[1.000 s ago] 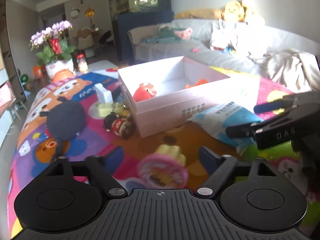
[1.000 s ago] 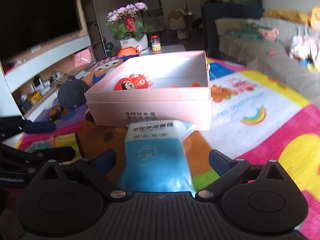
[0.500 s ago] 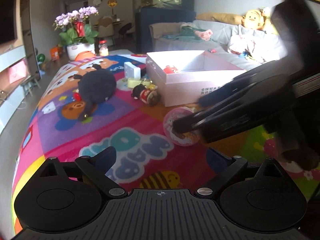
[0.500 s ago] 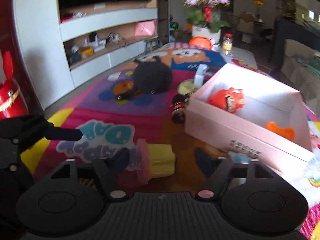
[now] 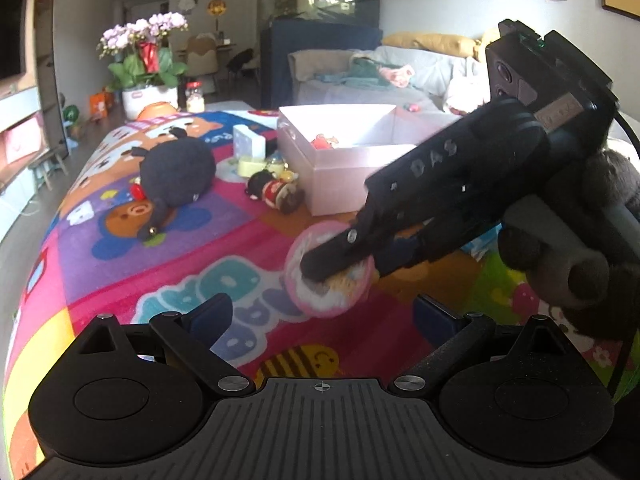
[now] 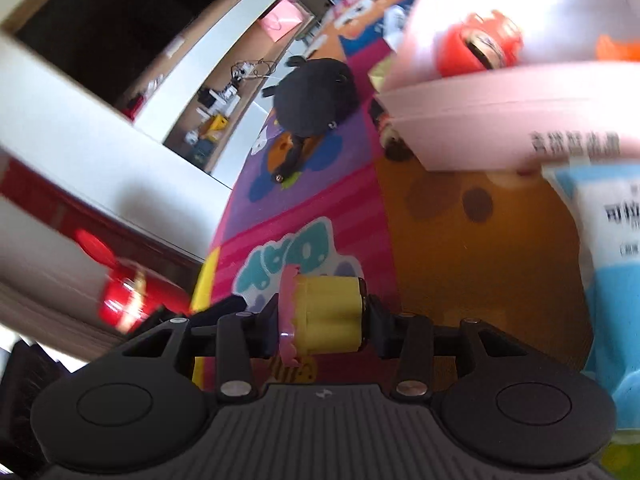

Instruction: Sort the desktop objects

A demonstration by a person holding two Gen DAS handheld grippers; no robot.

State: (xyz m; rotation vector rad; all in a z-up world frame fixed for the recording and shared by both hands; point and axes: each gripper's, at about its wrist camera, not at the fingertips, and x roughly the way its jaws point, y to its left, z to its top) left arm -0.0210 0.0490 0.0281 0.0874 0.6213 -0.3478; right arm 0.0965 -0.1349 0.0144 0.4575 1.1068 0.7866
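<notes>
A small yellow toy with a frilly pink top [image 6: 328, 312] lies sideways between the jaws of my right gripper [image 6: 316, 330]. The jaws are closing, and both pads touch its ends. From the left wrist, the right gripper [image 5: 344, 264] reaches in from the right, one finger across the toy's round pink face [image 5: 320, 300], just above the colourful mat. My left gripper [image 5: 322, 312] stands open with nothing in it, just short of the toy. The pink box [image 5: 340, 168] behind holds a red toy [image 6: 480, 46] and an orange piece [image 6: 616, 48].
A black plush [image 5: 176, 172], a small doll [image 5: 276, 194], a white carton [image 5: 248, 142] and a yellow item [image 5: 250, 167] lie left of the box. A blue-white packet [image 6: 612, 240] lies before the box at right. A flower pot [image 5: 148, 72] stands at the far end.
My right gripper swung left from the blue packet to the yellow and pink toy, rolled, and closed around it. My left gripper drew back across the mat and stayed open.
</notes>
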